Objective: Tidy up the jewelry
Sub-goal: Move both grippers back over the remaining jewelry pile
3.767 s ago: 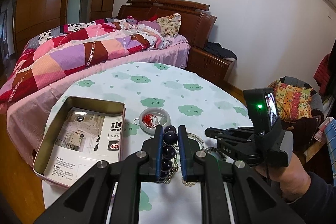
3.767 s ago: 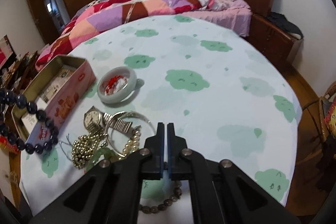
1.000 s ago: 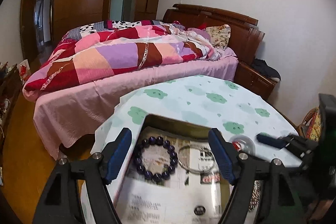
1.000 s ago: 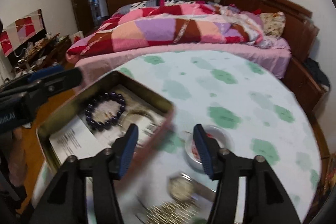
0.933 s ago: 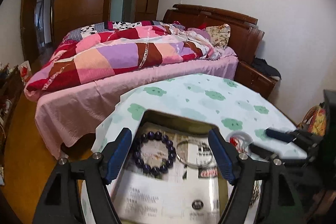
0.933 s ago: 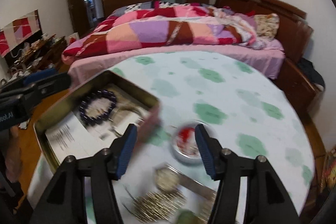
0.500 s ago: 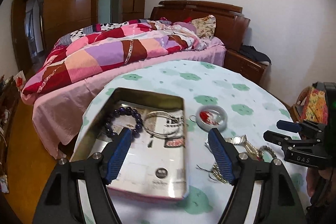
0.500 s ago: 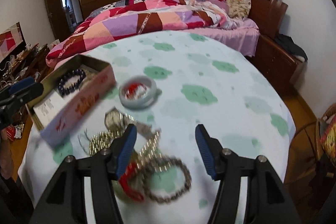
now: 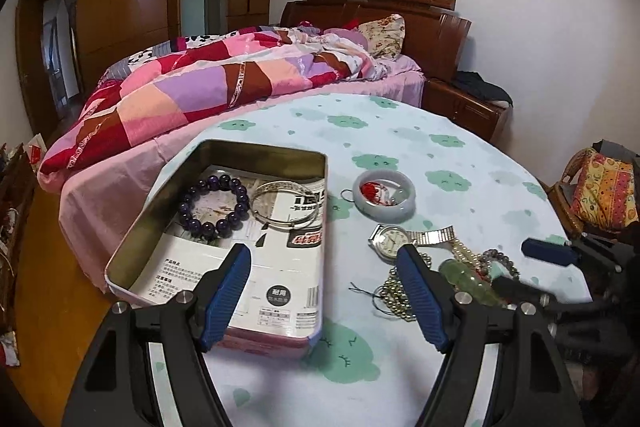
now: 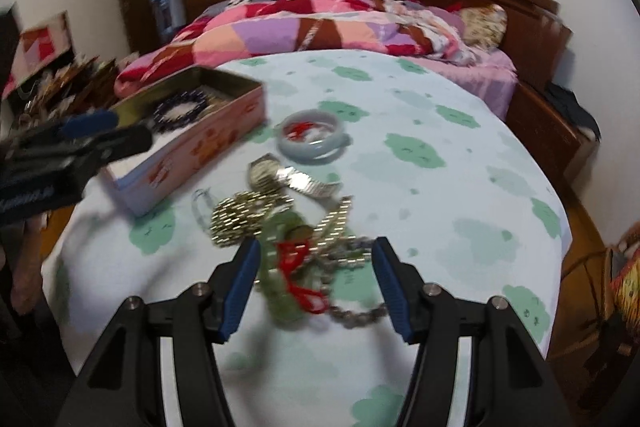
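An open pink tin (image 9: 120, 267) (image 10: 240, 115) holds a dark purple bead bracelet (image 9: 214, 203) (image 10: 180, 109) and a silver bangle (image 9: 286, 203). To its right on the tablecloth lie a pale jade bangle (image 9: 384, 193) (image 10: 312, 135), a wristwatch (image 9: 390, 239) (image 10: 266, 167) and a tangled pile with gold chains (image 10: 236, 215), a green bracelet (image 9: 472, 281) (image 10: 280, 239) with red cord, and a grey bead bracelet (image 10: 356, 311). My left gripper (image 9: 324, 263) stands open and empty over the tin's near right corner. My right gripper (image 10: 314, 259) (image 9: 548, 259) stands open above the pile, touching nothing.
The round table (image 9: 460, 155) wears a white cloth with green clouds. A bed with a patchwork quilt (image 9: 224, 83) stands behind it, and a chair with a bright cushion (image 9: 604, 187) at the right. A person's hand (image 10: 28, 263) shows at the left edge.
Both grippers have swung right from over the tin toward the loose pile. The purple bracelet held earlier now lies in the tin, beside the silver bangle.
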Demonstrator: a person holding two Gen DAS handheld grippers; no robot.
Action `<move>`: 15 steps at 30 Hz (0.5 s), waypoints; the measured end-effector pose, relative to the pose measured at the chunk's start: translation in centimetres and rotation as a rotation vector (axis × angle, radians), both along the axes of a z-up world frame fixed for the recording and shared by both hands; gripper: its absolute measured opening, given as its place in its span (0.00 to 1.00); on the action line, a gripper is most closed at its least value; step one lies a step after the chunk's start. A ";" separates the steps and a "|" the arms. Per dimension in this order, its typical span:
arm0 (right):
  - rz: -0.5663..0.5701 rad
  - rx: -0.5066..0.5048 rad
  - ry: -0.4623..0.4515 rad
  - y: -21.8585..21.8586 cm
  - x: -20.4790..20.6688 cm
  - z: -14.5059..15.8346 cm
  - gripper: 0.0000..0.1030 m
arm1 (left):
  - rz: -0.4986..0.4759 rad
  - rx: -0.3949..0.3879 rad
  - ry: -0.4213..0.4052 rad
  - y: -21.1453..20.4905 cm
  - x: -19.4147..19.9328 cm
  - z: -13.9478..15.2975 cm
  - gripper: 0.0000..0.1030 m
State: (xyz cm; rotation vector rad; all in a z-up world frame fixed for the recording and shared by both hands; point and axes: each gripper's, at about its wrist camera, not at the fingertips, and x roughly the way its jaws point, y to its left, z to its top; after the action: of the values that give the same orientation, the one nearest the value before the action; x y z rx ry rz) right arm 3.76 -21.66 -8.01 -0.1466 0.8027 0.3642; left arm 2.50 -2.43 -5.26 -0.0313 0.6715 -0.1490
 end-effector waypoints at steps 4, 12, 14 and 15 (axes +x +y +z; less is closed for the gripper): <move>-0.099 0.011 0.018 -2.9 1.0 -0.1 0.59 | -0.020 -0.008 0.006 -0.7 -0.1 0.0 0.73; -0.120 0.002 0.061 -3.9 1.5 -1.4 0.59 | -0.154 -0.006 0.061 -4.8 0.3 0.2 0.73; -0.133 -0.006 0.052 -4.2 1.6 -1.5 0.59 | -0.190 0.005 0.083 -6.4 0.7 0.1 0.73; -0.140 -0.010 0.052 -4.4 1.7 -1.6 0.60 | -0.206 0.004 0.090 -7.0 0.8 0.1 0.73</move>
State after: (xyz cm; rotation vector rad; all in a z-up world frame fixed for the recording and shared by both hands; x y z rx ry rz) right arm 5.45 -26.02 -9.60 -0.0903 0.8614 0.2325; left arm 3.32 -9.39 -5.18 0.0357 0.7648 -0.3463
